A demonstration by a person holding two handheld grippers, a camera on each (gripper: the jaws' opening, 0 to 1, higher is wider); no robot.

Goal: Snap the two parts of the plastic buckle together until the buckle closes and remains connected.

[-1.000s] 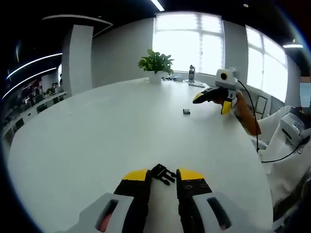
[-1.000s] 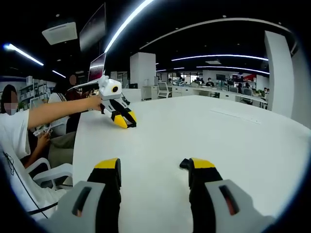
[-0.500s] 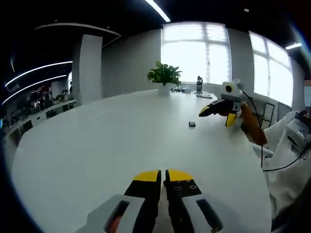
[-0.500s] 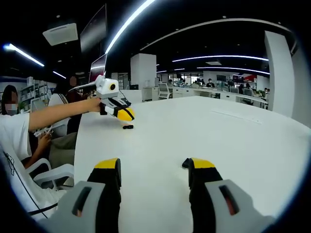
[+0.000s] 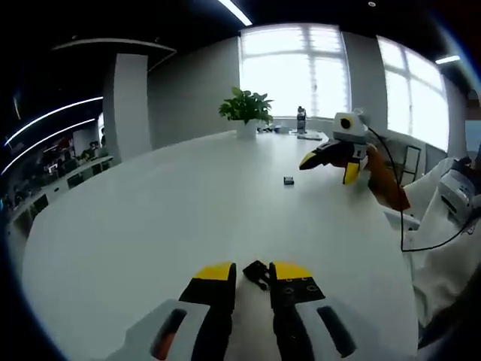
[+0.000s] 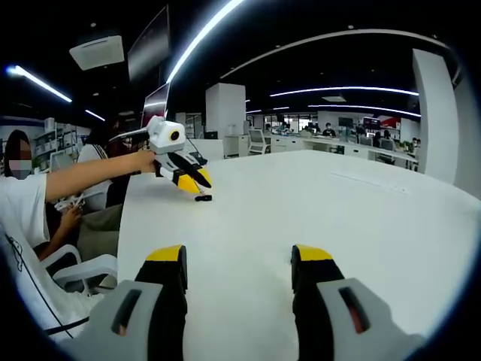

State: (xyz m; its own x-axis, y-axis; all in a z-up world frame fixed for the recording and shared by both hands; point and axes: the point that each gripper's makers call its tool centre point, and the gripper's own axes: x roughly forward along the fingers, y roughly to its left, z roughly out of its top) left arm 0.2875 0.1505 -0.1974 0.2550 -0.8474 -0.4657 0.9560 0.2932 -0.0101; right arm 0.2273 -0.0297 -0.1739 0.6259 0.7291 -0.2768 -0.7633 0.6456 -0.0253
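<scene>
Left gripper view: your left gripper (image 5: pixel 252 272) sits low over the smooth white surface (image 5: pixel 150 218), fingers (image 5: pixel 214 272) slightly parted, nothing clamped. One black plastic buckle part (image 5: pixel 258 272) lies between the yellow tips, against the right finger. A second small dark buckle piece (image 5: pixel 288 180) rests far ahead, near your right gripper (image 5: pixel 331 158).

Right gripper view: your right gripper (image 6: pixel 240 257) hovers, fingers (image 6: pixel 167 256) wide apart, empty. The left gripper (image 6: pixel 188 174) reaches in, tips beside the black part (image 6: pixel 203 198).
</scene>
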